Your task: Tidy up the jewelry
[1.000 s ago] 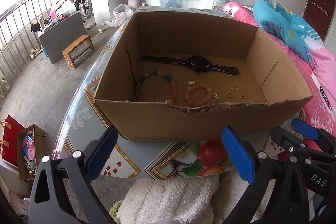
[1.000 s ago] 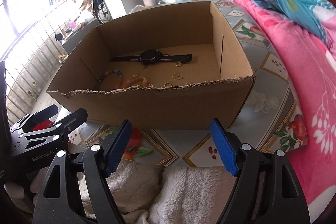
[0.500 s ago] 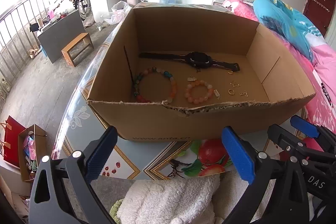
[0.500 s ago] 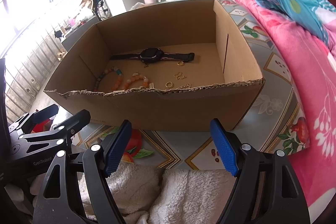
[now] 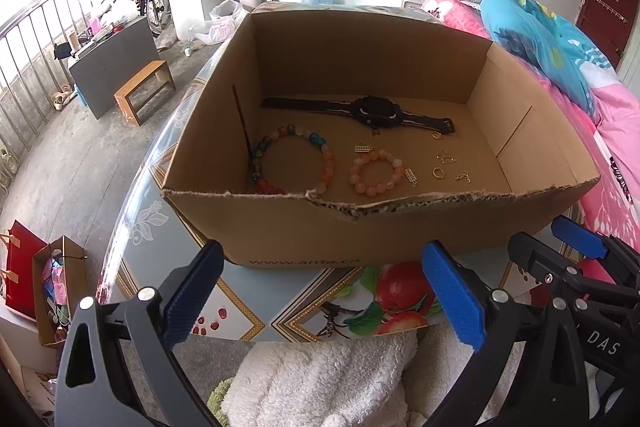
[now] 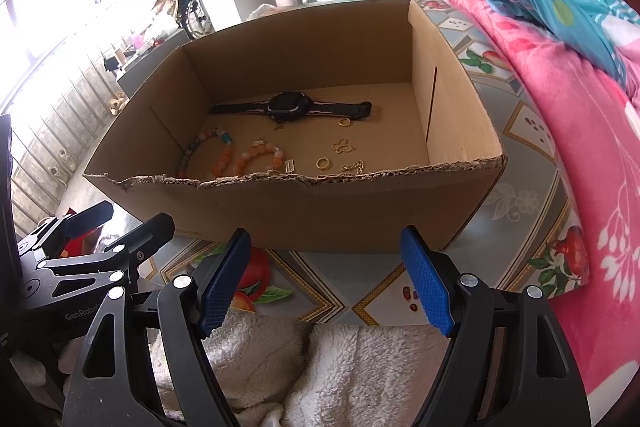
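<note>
Since the earlier frames, both views are showing more of the box floor, while both grippers are keeping the same wide spread. Reading left to right inside the cardboard box (image 5: 360, 227): the large bead bracelet (image 5: 294, 163) is lying beside the left wall; the small bead bracelet (image 5: 377, 173) is sitting just right of it; small gold pieces, among them a gold ring (image 5: 438, 172), are scattering further right. The black watch (image 5: 370, 110) is stretching flat across the floor behind them all.

The beads are looking glassy, round and slippery on a flexible string, so pinching across one side of the loop is probably safest. The ring is appearing tiny, hard and light, and likely to skid. The watch strap is looking soft; its rigid case is offering the firmer hold.

The left gripper (image 5: 320, 291) and right gripper (image 6: 326, 281) are both hovering before the box's torn front edge, jaws wide apart and holding nothing.
</note>
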A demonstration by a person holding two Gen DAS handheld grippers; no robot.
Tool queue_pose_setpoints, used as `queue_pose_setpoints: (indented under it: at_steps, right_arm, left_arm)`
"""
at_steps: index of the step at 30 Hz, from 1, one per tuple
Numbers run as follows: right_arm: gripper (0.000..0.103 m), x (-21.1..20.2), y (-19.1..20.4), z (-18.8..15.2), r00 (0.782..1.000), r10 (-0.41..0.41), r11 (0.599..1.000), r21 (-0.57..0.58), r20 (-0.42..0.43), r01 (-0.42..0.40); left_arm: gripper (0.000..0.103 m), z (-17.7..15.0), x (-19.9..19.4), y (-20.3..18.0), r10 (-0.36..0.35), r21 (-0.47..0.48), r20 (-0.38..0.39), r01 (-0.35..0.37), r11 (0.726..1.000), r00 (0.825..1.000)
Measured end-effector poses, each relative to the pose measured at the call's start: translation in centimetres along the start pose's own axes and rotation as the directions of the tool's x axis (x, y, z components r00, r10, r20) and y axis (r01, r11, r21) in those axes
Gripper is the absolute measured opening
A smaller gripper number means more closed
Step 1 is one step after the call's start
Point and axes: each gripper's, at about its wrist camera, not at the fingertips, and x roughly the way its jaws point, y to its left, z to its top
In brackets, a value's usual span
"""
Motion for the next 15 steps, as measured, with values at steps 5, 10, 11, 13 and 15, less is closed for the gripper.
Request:
queue_pose_setpoints:
  at_steps: [5,10,11,13,15]
  right_arm:
    - [0.073,-0.02,0.07,0.05,1.000,-0.004,1.000,-0.001,0.001,0.004]
    - [0.073,-0.09,0.09,0.07,1.000,-0.005,1.000,0.005,0.001,0.005]
    - [0.073,-0.12,0.09,0.09,1.000,-0.005,1.000,0.005,0.002,0.005]
    - [0.073,-0.13,0.09,0.10,1.000,-0.006,1.000,0.004,0.002,0.006]
    - [0.073,-0.12,0.14,0.06,1.000,-0.006,1.000,0.005,0.002,0.006]
  left_arm:
    - [0.097,0.04,-0.04,0.00,0.000,0.000,-0.003,0.000,1.000,1.000]
    - [0.097,0.04,-0.07,0.03,0.001,0.002,-0.002,-0.001,1.000,1.000]
    - [0.097,0.05,-0.05,0.07,-0.001,0.001,-0.003,0.001,1.000,1.000]
    - [0.097,0.06,-0.07,0.06,0.000,0.000,-0.003,0.000,1.000,1.000]
    - [0.097,0.06,-0.07,0.07,0.000,0.002,-0.002,0.000,1.000,1.000]
